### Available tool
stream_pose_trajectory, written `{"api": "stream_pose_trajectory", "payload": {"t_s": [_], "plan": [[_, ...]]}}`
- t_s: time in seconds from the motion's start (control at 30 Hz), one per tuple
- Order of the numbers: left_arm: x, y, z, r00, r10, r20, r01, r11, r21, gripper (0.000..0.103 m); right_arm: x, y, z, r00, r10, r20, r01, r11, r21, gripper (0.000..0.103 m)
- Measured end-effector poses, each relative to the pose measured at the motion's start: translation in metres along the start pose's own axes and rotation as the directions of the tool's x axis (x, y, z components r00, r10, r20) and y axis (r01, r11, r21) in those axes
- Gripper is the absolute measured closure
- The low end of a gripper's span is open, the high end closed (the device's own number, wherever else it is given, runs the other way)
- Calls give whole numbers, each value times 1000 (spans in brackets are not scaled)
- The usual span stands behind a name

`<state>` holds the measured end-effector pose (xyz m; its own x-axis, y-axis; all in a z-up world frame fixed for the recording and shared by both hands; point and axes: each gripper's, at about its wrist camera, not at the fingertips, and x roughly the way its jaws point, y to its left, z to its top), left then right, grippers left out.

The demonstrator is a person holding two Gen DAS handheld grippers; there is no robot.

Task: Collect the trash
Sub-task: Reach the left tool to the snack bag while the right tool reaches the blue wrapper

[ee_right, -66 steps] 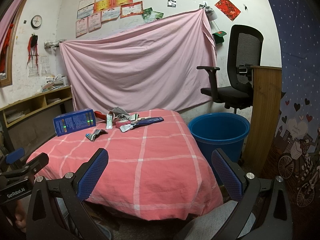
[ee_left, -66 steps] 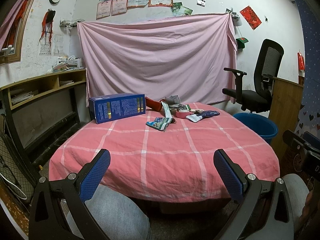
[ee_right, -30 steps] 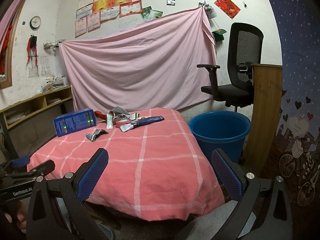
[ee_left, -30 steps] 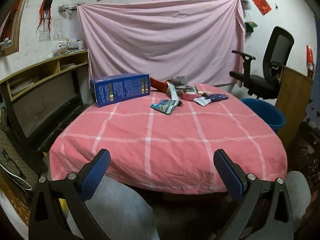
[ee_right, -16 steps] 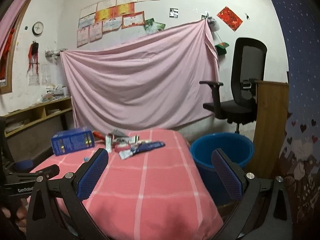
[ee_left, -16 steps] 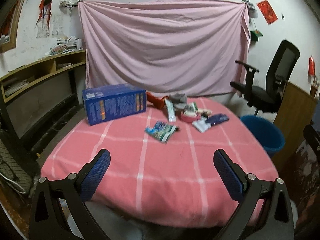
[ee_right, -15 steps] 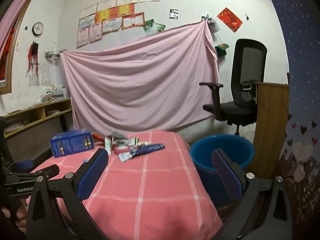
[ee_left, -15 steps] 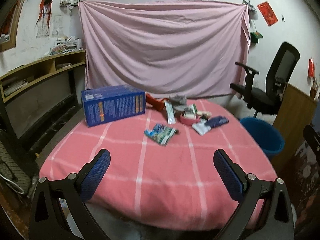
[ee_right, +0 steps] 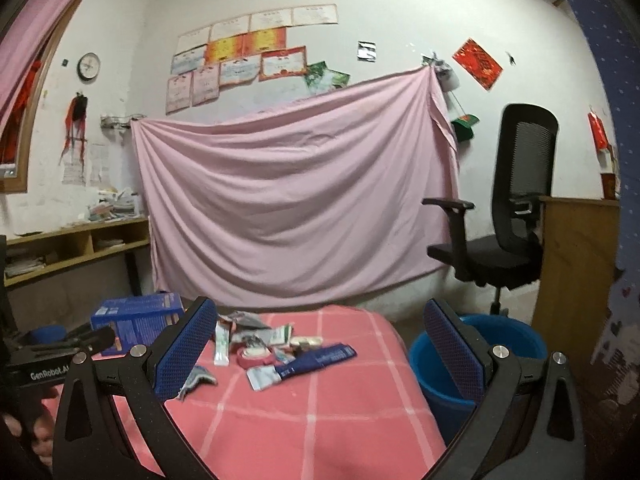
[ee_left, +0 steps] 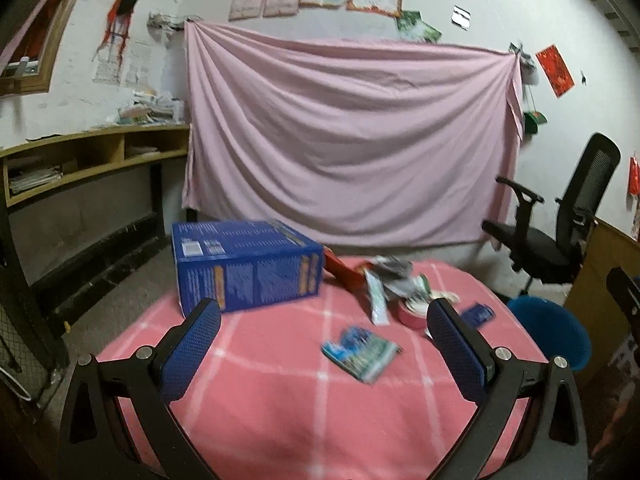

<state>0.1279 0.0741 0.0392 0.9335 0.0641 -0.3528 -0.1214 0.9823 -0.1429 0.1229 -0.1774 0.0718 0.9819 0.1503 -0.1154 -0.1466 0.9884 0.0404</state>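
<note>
the left gripper (ee_left: pixel 324 344) hangs over the near part of the pink table (ee_left: pixel 280 408), jaws wide apart and holding nothing. the right gripper (ee_right: pixel 320 346) is likewise spread and empty, lower and nearer the table's right edge. from the left gripper, a flat wrapper (ee_left: pixel 360 350) lies just ahead at about one o'clock, its long axis slanting from ten to four. beyond it, toward one o'clock, sits the heap of trash (ee_left: pixel 394 284), and at eleven o'clock a blue box (ee_left: pixel 246 266) lying on its long side. the blue bin (ee_right: pixel 480 356) stands on the floor at the right gripper's three o'clock. i judge the left gripper nearer the wrapper, the right nearer the blue tube (ee_right: pixel 320 358) and the bin.
</note>
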Motion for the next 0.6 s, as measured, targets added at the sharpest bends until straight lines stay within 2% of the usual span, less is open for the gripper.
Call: {"api": "stream_pose_trajectory", "payload": {"t_s": [0.13,0.23,0.37,0.5,0.57,0.6], "plan": [[14,13,-6,999,8,45,-6,1000,-28,2,20,11,-3,1000,5,5,-5,998,-61,0],[28,18,-13,999,-15,31,16,999,-45,2,33,16,-7,1000,15,-5,-15,996,-88,0],[54,16,-18,997,-40,-70,39,999,-9,2,54,17,-11,998,29,-52,-35,992,-119,0],[70,8,-18,986,-97,-135,101,995,22,2,81,10,-16,988,23,-156,-40,993,-109,0],[78,2,-20,975,-129,-179,139,989,46,2,96,6,-18,975,6,-220,-27,996,-89,0],[84,-2,-21,964,-147,-220,163,985,56,2,103,5,-19,968,4,-251,-25,997,-79,0]]}}
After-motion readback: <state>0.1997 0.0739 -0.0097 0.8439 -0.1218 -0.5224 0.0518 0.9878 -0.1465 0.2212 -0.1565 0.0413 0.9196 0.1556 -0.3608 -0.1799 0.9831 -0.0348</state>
